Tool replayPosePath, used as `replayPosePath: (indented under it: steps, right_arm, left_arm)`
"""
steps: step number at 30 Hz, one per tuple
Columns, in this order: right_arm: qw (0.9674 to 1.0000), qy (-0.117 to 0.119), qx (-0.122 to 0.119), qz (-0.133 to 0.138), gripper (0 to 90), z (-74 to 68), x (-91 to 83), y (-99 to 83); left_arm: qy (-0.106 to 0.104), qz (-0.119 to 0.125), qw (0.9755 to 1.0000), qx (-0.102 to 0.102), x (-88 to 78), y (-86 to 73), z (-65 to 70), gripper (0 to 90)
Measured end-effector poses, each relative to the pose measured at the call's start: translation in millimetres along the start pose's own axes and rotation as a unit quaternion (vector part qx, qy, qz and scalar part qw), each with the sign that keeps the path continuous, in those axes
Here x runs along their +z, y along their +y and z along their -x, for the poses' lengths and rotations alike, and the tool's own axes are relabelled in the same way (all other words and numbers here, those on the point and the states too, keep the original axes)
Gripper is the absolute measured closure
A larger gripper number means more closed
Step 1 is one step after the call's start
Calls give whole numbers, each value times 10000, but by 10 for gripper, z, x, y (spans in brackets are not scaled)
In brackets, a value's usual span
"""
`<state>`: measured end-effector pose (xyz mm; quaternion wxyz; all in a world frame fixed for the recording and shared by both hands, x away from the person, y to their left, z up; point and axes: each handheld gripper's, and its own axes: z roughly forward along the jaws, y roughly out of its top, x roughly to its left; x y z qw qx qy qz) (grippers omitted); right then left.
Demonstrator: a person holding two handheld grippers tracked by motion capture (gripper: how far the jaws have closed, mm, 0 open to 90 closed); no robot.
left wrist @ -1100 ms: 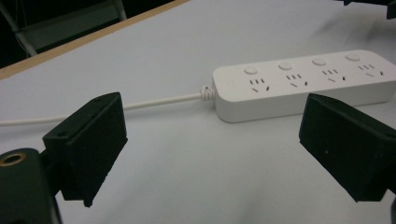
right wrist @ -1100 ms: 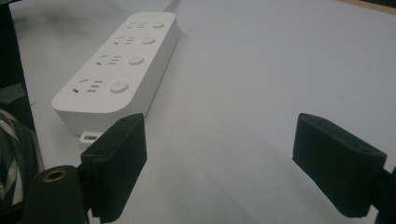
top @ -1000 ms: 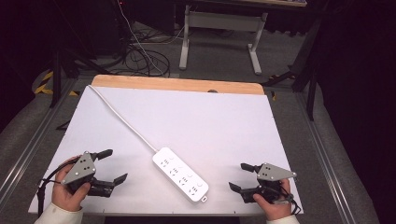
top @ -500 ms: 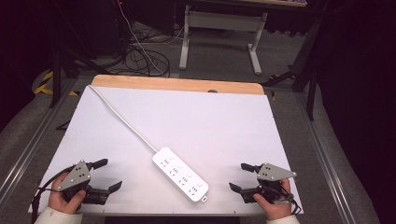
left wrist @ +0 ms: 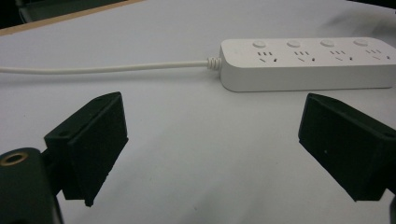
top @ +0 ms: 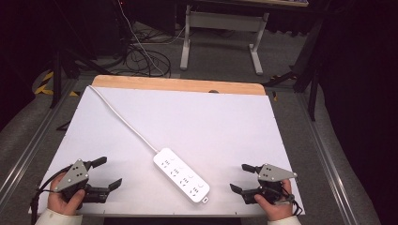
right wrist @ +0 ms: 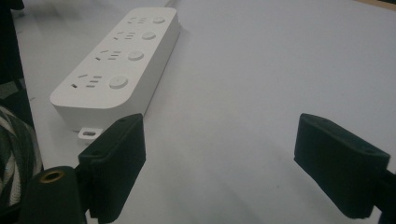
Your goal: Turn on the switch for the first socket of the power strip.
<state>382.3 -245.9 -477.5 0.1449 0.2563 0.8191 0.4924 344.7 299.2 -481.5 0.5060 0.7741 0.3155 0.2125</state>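
Near the front edge of the white tabletop (top: 225,122) lies a white plastic four-outlet power strip (top: 181,174), flat, set diagonally between the two grippers and touching neither. Its white round cord (top: 123,120) runs off to the far left corner and drops over the edge.

Left gripper (top: 104,173): jaws spread wide, nothing between them, resting low at the near left. Right gripper (top: 242,177): jaws likewise apart and empty, near right, just beside the strip's cordless end.

Handling, by judgement: rigid hard shell, light to moderate weight, smooth glossy sides likely slippery against the pads. Best hold is across the narrow width, on the long side walls, away from the round switch buttons (right wrist: 135,55). Cord is limp and will drag or tug when the body is moved.

Hard to tell: where the cord ends beyond the table; underside of the strip; a small tab (right wrist: 89,133) at the near end, purpose unclear; outlet markings too small to read from the high view
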Motion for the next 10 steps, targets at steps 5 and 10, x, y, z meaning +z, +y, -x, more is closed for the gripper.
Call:
replayPosePath:
  steps: [5,10]
  right_arm:
    - [10000,-6,4,4,174,-2,-5,-1]
    - [10000,-6,-5,-3,174,2,-2,-1]
  left_arm:
    - [13,17,10000,-11,-4,2,-12,87]
    - [131,-14,9997,187,-12,-5,-17,111]
